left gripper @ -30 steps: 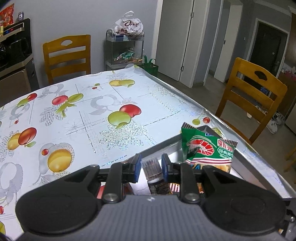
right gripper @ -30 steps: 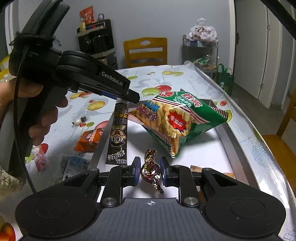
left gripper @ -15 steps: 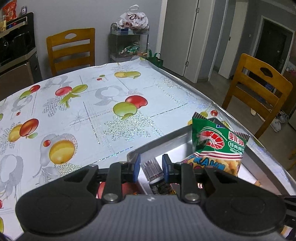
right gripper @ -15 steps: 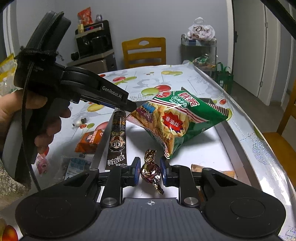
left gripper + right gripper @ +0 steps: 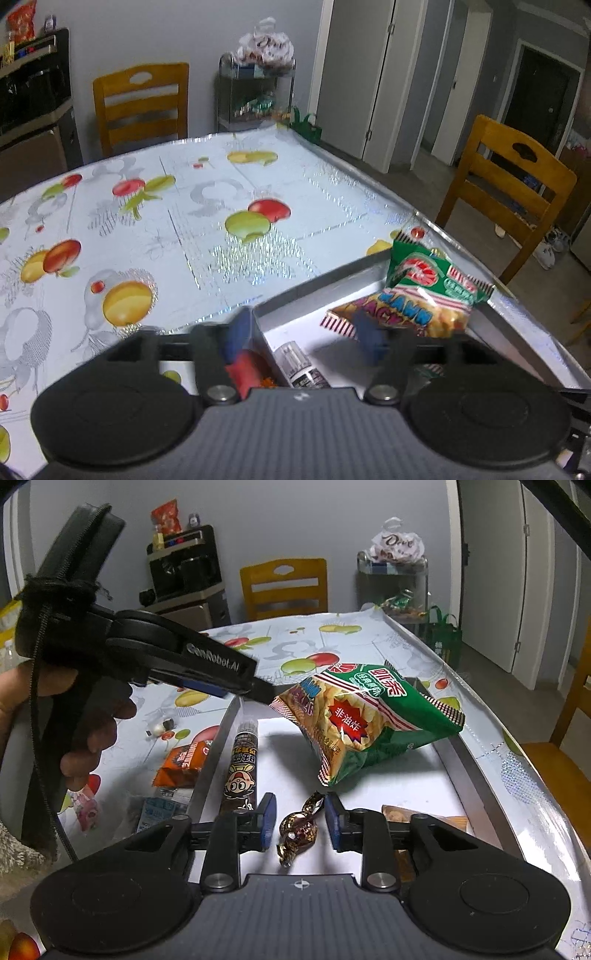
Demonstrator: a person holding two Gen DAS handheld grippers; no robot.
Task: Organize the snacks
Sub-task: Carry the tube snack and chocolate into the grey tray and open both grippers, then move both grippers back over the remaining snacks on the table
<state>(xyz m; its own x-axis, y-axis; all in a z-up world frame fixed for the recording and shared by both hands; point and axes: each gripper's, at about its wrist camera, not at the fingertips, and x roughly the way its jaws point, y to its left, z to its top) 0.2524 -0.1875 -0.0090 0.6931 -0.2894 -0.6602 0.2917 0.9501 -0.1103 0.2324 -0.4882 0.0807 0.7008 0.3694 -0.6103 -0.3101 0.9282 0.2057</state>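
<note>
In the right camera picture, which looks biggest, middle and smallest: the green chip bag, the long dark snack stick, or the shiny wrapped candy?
1. The green chip bag looks biggest.
2. The long dark snack stick is next.
3. The shiny wrapped candy looks smallest, though it is nearest the camera, between the open right gripper fingers.

A table covered by a fruit-printed cloth (image 5: 177,229) fills the foreground of both views. A wooden chair (image 5: 142,105) stands at its far end against a grey wall (image 5: 155,33); a second wooden chair (image 5: 506,184) stands at the table's right side. Left of the far chair, a dark appliance (image 5: 186,566) rests on a cabinet (image 5: 192,613). Right of that chair, a metal shelf rack (image 5: 393,587) carries a white plastic bag (image 5: 397,544) on its top tier. A green tote bag (image 5: 445,635) sits on the floor just beside the rack. White doors (image 5: 354,74) line the right-hand wall, and a dark door (image 5: 539,92) lies beyond. Pale shoes (image 5: 550,247) lie on the floor near the right-hand chair.
</note>
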